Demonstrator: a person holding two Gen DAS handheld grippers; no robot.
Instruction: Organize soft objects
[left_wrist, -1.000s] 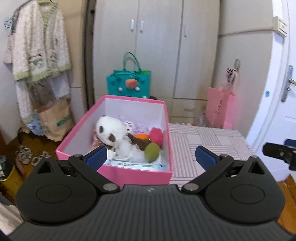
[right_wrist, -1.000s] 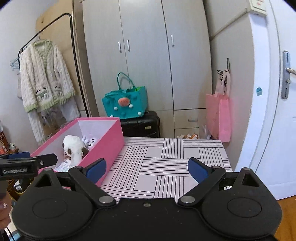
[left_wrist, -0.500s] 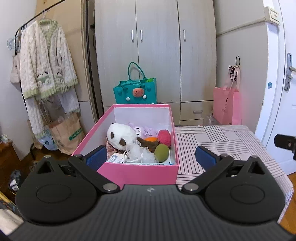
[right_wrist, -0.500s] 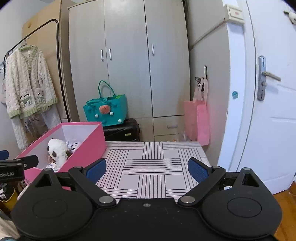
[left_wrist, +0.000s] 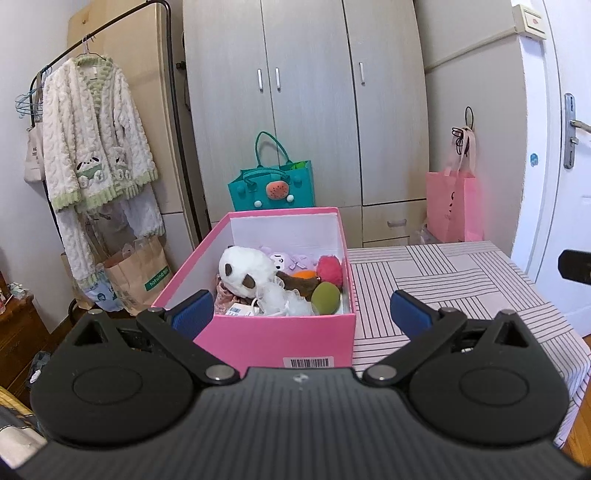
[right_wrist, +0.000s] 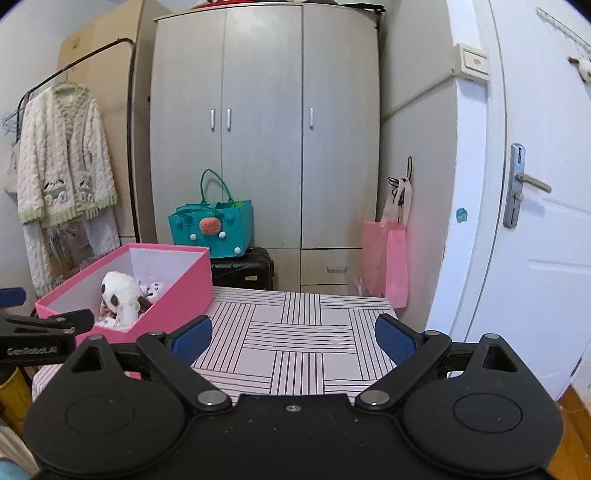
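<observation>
Left view, jaws: we see the left gripper spread wide, holding nothing.
Left view, box: the pink box sits at centre frame on the striped table, at its left end.
Left view, contents: a white plush, a lilac plush, a red pom, a green ball, something orange and brown between them, and a tagged packet at the front.
Left view, risk: we judge the toys pile close together, so a wide grab could pinch two at once or catch the box wall.
Right view, jaws: the right gripper is also wide apart and empty.
Right view, table: we see bare stripes ahead; the box lies at left of frame, the white plush showing inside.
Right view, risk: the left tool at the far left edge sits near the box, so we could bump grippers if both reach in.
</observation>
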